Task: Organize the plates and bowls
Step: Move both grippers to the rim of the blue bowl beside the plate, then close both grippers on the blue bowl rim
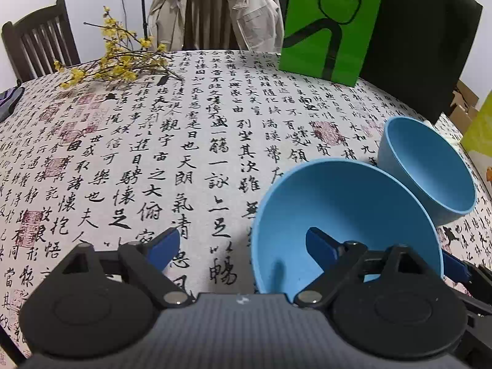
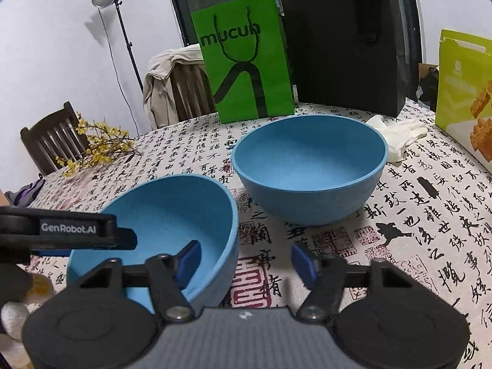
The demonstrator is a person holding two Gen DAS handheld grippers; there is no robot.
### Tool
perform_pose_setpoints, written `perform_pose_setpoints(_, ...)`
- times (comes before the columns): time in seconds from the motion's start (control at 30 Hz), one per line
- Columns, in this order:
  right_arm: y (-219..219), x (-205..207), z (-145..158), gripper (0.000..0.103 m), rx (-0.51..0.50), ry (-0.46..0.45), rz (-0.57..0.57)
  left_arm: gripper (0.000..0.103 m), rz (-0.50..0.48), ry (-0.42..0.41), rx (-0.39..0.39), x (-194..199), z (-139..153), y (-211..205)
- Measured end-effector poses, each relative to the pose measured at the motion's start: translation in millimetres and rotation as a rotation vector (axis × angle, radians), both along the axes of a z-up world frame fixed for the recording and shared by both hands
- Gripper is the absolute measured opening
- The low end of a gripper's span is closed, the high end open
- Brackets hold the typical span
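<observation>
Two hand-held grippers straddle opposite sides of the rim of a tilted blue bowl (image 1: 338,215) on a table draped in a calligraphy-print cloth (image 1: 153,153). The left gripper (image 1: 243,243) stands wide: its right pad sits inside the bowl, its left pad well out over the cloth, neither pressing on the wall. The right gripper (image 2: 246,261) stands narrower, about half open, with its left pad inside the same bowl and its right pad outside the rim over the cloth; a gap shows between pads and wall, so nothing is clamped. In the right wrist view the left gripper's black body, lettered "GenRobot.AI", enters from the left edge.

A second blue bowl (image 2: 309,169) sits upright just beyond the tilted one, near it, empty. Behind stand a green paper bag (image 2: 246,61) and a black bag (image 2: 347,40); a white glove (image 2: 399,135) lies beside the second bowl, a yellow-green box (image 2: 464,92) at right. A sprig of yellow flowers (image 1: 117,55) rests at the table's far left, near wooden chairs.
</observation>
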State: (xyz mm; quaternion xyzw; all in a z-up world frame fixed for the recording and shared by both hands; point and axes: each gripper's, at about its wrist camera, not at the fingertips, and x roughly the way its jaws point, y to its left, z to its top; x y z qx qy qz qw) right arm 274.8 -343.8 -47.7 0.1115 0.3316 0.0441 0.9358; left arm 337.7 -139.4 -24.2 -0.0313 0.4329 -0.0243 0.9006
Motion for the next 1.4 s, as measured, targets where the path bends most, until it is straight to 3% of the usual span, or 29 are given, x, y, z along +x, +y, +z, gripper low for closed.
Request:
perform_pose_setpoints(0.27,-0.1,1.6,-4.5,0.039,0.037,0.011,0.009,0.064,-0.019,0.022,-0.031,-0.4,-7.0,-4.6)
perform_pose_setpoints(0.43,-0.5,2.6,-7.0,0.026,0.043,0.025,0.005,0.039,-0.024,0.050,-0.063,2.7,-11.5,-3.3)
perform_pose_setpoints(0.7,0.8,5.9,-11.2,0.012,0.060,0.043,0.020,0.021,-0.060,0.020,-0.062,-2.3,-7.3,-7.7)
perform_pose_setpoints(1.4,-1.7,3.0,-11.4,0.009,0.093,0.030,0.012,0.018,-0.074,0.016,-0.058,-6.1,-5.9,-9.2)
